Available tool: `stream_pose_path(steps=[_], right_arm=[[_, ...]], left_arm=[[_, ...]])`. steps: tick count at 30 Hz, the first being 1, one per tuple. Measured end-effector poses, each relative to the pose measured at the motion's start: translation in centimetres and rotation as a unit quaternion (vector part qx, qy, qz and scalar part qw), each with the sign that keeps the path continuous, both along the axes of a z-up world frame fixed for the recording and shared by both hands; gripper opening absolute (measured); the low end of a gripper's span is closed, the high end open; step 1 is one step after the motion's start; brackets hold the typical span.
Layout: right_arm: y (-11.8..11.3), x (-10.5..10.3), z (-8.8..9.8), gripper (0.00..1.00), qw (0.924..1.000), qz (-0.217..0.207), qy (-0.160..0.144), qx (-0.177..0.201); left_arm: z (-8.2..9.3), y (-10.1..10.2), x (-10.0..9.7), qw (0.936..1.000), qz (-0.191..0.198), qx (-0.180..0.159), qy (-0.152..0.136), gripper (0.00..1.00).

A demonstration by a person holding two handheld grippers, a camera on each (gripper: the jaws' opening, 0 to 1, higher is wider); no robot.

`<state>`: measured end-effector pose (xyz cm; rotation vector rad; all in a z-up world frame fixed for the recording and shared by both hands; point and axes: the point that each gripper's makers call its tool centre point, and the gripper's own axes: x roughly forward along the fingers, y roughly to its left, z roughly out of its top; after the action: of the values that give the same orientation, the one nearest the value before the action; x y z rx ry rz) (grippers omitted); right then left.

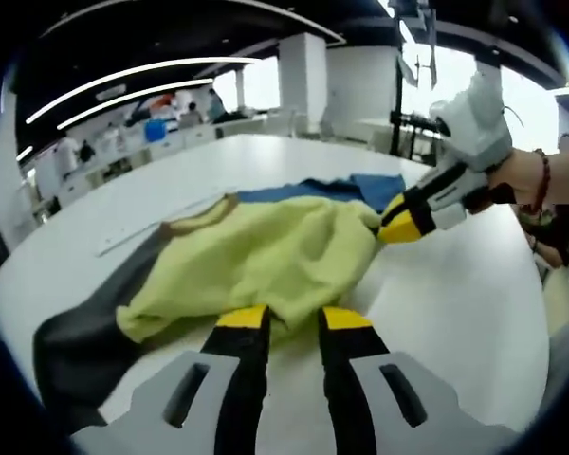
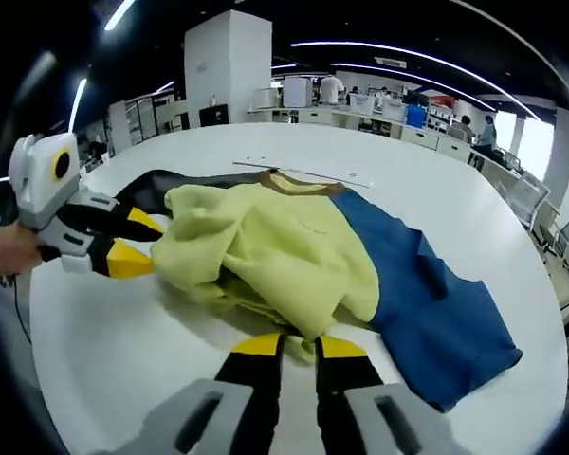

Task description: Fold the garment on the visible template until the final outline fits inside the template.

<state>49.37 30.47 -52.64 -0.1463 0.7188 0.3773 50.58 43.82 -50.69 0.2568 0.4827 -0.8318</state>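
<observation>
Now my left tongs [image 1: 293,318] and right tongs [image 2: 299,346] each pinch the garment's [image 2: 294,242] near edge on the desk [image 2: 123,332].

- In the left gripper view we look forward along the left claw [image 1: 293,318], low over the white desk [image 1: 455,294], close to the yellow edge of the garment [image 1: 266,256], toward bright windows.
- In the right gripper view we look along the right claw [image 2: 299,346] from the opposite side of the garment [image 2: 294,246], equally near, facing a white pillar and distant workstations.
- We see the same garment and desk in both views, and each view catches the other claw: the right claw [image 1: 398,227] at the left view's right, the left claw [image 2: 137,245] at the right view's left.
</observation>
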Motion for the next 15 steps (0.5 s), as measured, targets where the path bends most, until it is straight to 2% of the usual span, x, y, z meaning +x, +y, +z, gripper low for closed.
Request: stream_pose_path(steps=[3,5,7,12,15], right_arm=[[0.0,-0.2,-0.4,0.06,0.9999,-0.013,0.008,0.001],[0.1,-0.4,-0.6,0.01,0.9997,-0.021,0.01,0.0],[0.3,-0.7,-0.8,0.0,0.9996,-0.027,0.01,0.002],[0.8,-1.4,-0.5,0.0,0.9997,-0.02,0.009,0.004],[1.1,-2.1,0.4,0.0,0.9998,-0.015,0.008,0.01]], left_arm=[[-0.5,0.2,0.4,0.9998,0.004,0.02,-0.003,0.08],[-0.5,0.2,0.4,0.9998,0.004,0.021,-0.002,0.01],[-0.4,0.1,0.3,0.9998,0.004,0.02,0.003,0.0],[0.4,0.7,0.0,0.9996,0.001,0.029,-0.007,0.0],[0.9,1.1,-0.2,0.9997,0.002,0.026,-0.005,0.0]])
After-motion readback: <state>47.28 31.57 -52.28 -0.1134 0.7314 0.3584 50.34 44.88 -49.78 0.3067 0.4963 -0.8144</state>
